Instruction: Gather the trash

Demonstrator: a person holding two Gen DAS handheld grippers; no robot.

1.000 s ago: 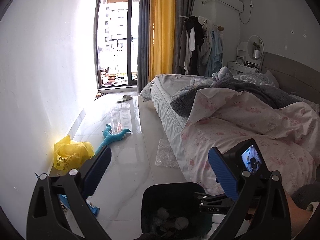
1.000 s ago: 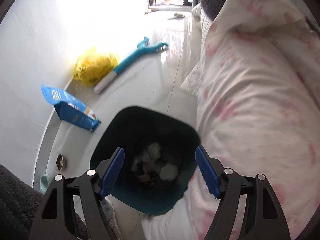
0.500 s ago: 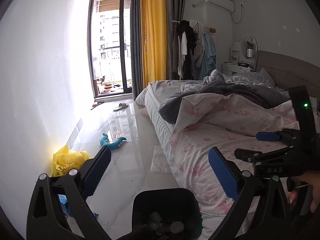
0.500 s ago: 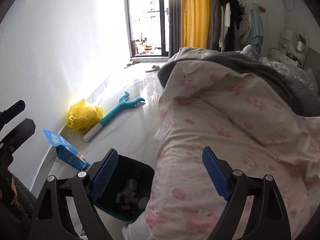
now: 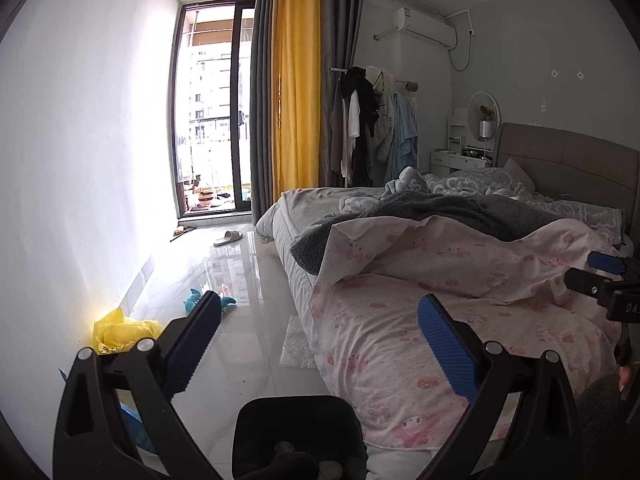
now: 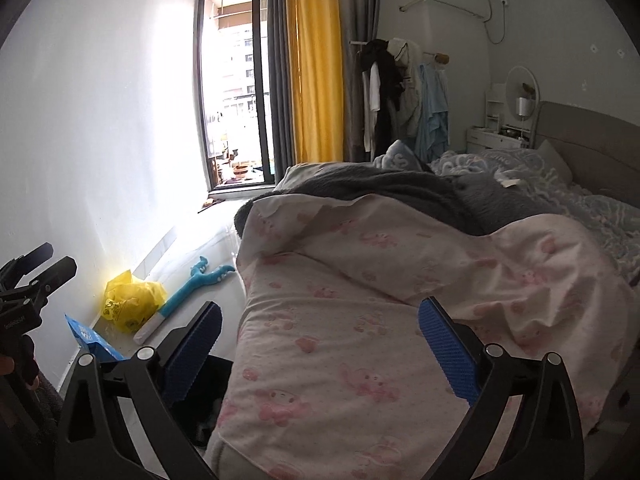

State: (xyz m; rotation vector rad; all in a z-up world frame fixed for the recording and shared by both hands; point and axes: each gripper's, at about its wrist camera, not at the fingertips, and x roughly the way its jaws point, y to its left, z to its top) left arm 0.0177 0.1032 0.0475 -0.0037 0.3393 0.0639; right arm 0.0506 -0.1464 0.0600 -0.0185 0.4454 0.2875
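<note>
While both claws hang spread and empty over the bed [image 6: 360, 320] edge, loose trash lies on the floor by the wall: yellow bag [image 6: 130, 300], blue packet [image 6: 90, 340]. Both sit forward-left, nearer the left claw [image 5: 316, 354] than the right claw [image 6: 320, 354]. Bin [image 5: 298, 428] directly below; contents probably tissues.
</note>
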